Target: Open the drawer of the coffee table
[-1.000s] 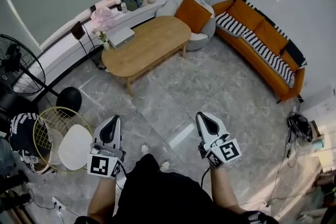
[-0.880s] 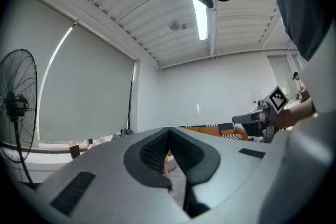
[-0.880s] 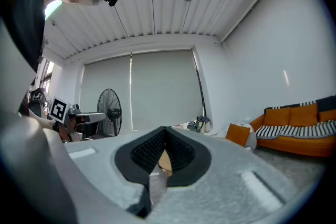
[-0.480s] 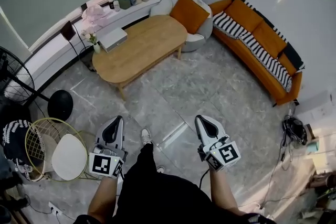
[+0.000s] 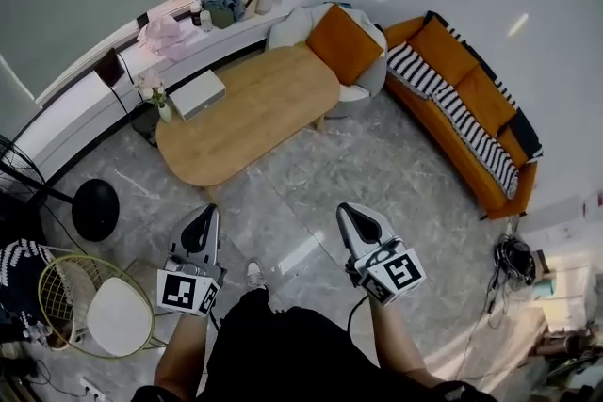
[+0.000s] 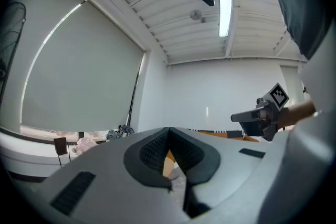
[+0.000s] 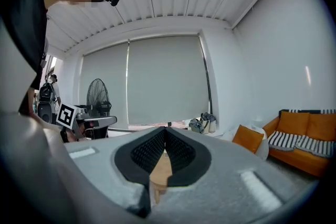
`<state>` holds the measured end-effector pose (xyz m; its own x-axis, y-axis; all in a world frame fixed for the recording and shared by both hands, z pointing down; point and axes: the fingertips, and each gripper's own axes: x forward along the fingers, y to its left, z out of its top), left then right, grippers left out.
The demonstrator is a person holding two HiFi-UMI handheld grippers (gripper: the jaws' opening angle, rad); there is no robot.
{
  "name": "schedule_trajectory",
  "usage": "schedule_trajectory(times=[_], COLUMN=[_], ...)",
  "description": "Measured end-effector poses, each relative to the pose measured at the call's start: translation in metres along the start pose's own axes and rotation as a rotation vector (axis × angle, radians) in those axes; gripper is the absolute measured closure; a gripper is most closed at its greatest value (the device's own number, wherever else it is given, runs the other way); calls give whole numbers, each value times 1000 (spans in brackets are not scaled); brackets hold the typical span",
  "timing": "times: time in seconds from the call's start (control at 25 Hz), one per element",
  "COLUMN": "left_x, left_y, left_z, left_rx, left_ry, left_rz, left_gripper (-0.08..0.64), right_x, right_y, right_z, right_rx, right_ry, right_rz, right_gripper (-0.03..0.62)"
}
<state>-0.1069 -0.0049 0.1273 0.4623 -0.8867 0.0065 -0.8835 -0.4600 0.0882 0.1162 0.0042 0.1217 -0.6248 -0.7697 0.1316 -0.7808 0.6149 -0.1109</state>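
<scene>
The oval wooden coffee table [image 5: 254, 108] stands across the marble floor ahead of me; no drawer front shows from above. My left gripper [image 5: 202, 217] and right gripper [image 5: 353, 217] are held level side by side over the floor, short of the table's near edge and touching nothing. In the left gripper view the left gripper [image 6: 169, 131] is shut and empty, with a strip of table seen below its pads. The right gripper [image 7: 165, 131] is shut too, and the tabletop [image 7: 160, 168] shows beyond it.
A white box [image 5: 198, 93] and a small flower vase [image 5: 157, 101] sit on the table's left end. Behind it are a beanbag with an orange cushion [image 5: 339, 38] and an orange sofa [image 5: 471, 94]. A fan base [image 5: 94, 210] and wire chair [image 5: 89, 315] stand left.
The whole view has closed in on the coffee table, which now lies nearer and lower in the picture. Both grippers travelled along with it and stayed shut.
</scene>
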Motion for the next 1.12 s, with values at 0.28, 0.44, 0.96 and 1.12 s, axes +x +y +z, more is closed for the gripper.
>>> schedule_trajectory(times=[0.28,0.44,0.96,1.12], left_x=[62,93,196,187], left_y=[18,20,-4,2], left_z=[-11,-8,43,30], left_rx=[-5,-19,71,52], left_ry=[20,27,-70,-36], left_rz=[-42,-43,156,263], left_gripper=[552,552,552,552], right_x=[39,65,147,166], right_y=[-31,-56,-188,-198], right_z=[12,31,86,80], right_rx=[104,133,107,117], right_ry=[-57,-99,-107,-70], right_rz=[2,34,247,322], right_gripper=[588,588,588,588])
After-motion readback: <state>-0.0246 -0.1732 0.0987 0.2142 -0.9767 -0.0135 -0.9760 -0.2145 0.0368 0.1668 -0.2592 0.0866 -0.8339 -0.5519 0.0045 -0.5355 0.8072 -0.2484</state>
